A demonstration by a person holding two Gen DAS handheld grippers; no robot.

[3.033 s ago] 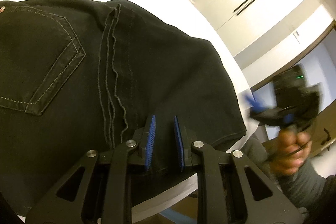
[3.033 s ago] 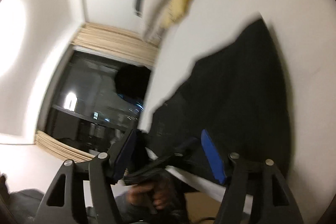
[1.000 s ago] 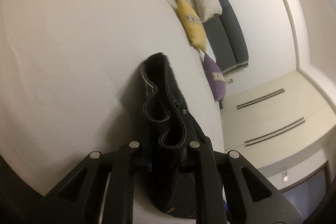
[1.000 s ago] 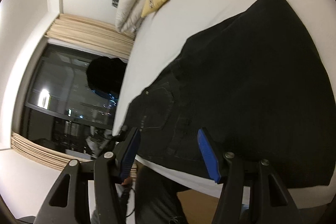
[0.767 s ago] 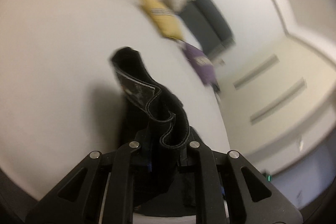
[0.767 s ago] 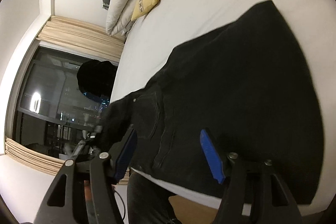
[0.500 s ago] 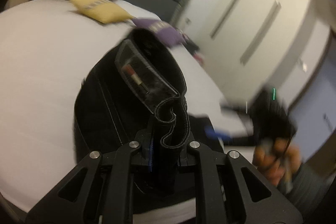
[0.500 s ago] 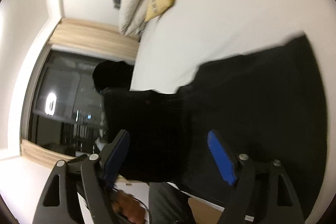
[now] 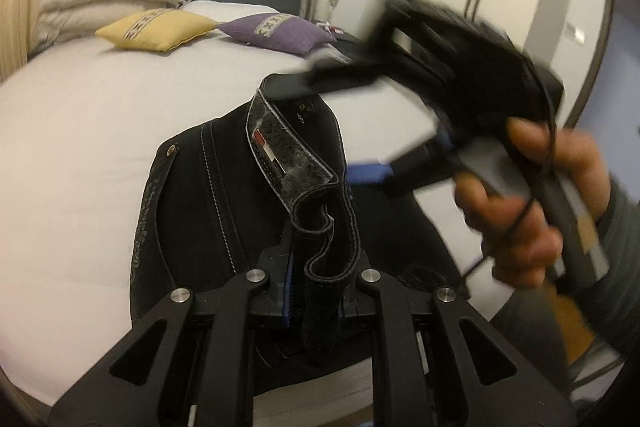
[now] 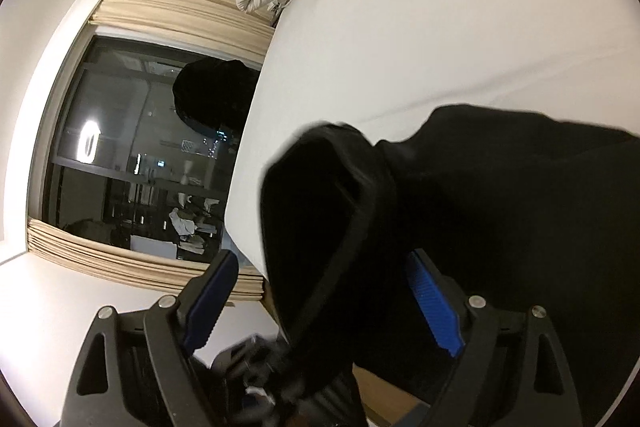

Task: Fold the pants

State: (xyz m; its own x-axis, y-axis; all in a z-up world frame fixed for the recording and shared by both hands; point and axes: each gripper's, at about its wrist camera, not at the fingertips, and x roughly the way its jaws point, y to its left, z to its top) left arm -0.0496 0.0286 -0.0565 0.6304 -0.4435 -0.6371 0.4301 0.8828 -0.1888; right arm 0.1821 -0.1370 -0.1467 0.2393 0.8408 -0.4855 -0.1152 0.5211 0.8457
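A bedroom with a white-sheeted bed (image 9: 80,131), a grey headboard, a yellow cushion (image 9: 156,29) and a purple cushion (image 9: 276,31) near its head, and a dark window seen past the bed's edge in the right wrist view. The black pants (image 9: 200,211) lie at the near edge of the bed, their waist end lifted off the sheet. The left tool (image 9: 316,291) is clamped on a bunched fold of the waistband (image 9: 288,151), which stands up and away from it, the brand label showing on its inner face. The right tool (image 9: 352,127), held in a hand (image 9: 528,203), comes in from the right of the left wrist view and sits blurred at the far upper end of that same raised band; its jaws are opening, and in its own view (image 10: 324,303) the dark cloth lies between the blue pads (image 10: 434,299) without either pad pressing on it. The band's long axis runs from the left tool up toward the right one, so the right tool appears the nearer to the free end, which the next grasp likely turns on. The rest of the pants spreads to the right, over the sheet.
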